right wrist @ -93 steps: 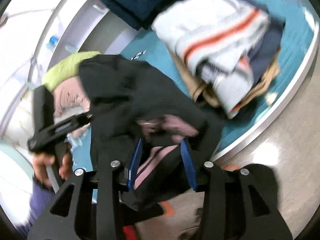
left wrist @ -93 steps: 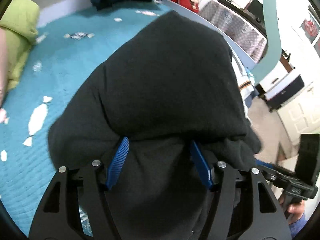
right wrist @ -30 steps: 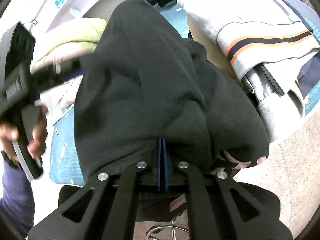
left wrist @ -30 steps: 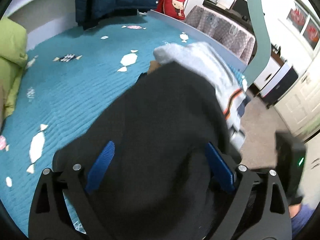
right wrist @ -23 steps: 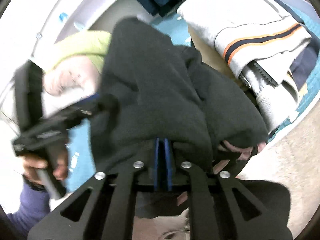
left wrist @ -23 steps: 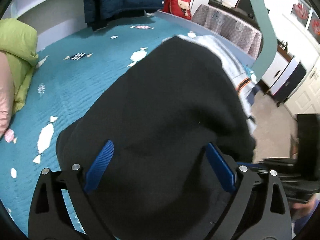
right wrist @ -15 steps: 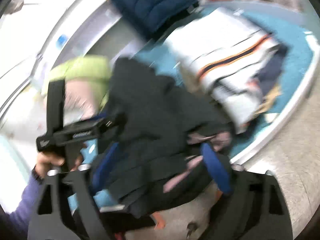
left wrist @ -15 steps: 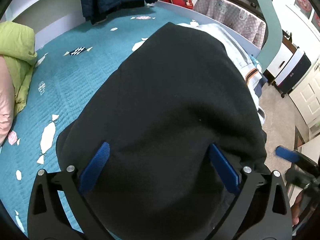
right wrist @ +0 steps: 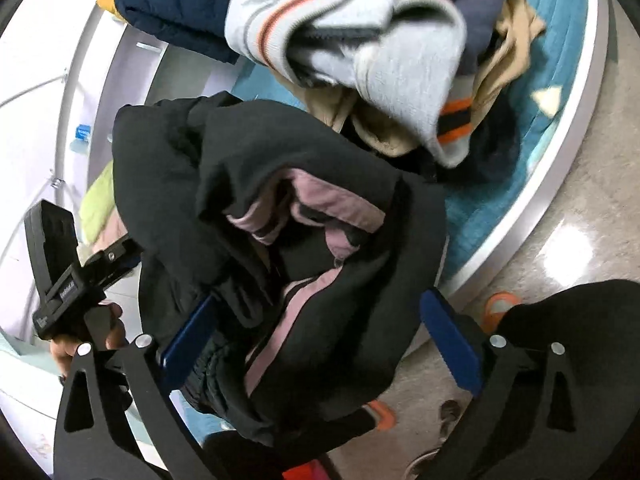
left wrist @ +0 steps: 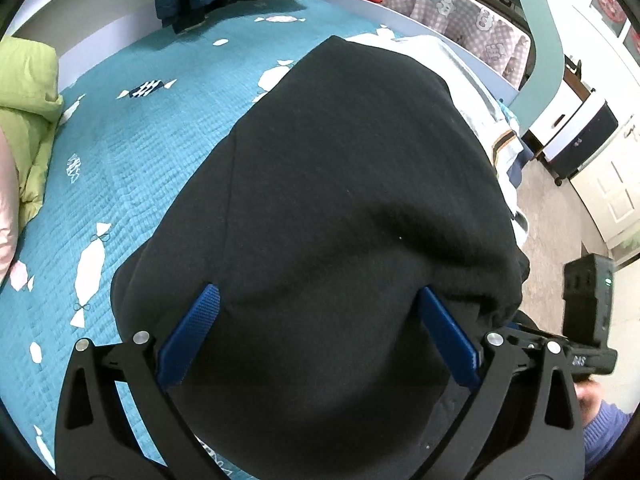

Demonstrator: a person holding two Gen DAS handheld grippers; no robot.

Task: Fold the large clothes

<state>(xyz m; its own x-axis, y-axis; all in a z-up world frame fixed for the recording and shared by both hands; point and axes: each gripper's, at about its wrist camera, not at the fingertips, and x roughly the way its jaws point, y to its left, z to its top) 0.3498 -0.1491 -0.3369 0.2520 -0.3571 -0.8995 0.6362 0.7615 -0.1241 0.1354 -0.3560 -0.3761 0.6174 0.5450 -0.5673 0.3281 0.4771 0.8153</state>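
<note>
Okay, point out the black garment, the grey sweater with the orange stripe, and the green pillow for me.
black garment (left wrist: pixel 340 208), left wrist view, middle of its draped top surface.
grey sweater (right wrist: pixel 404 68), right wrist view, on its folded grey knit body.
green pillow (left wrist: pixel 24 92), left wrist view, on its upper face.

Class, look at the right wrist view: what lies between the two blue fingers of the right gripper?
The black garment with its pink lining fills that gap in the right wrist view. The right gripper stands open around it, its fingers spread wide apart.
</note>
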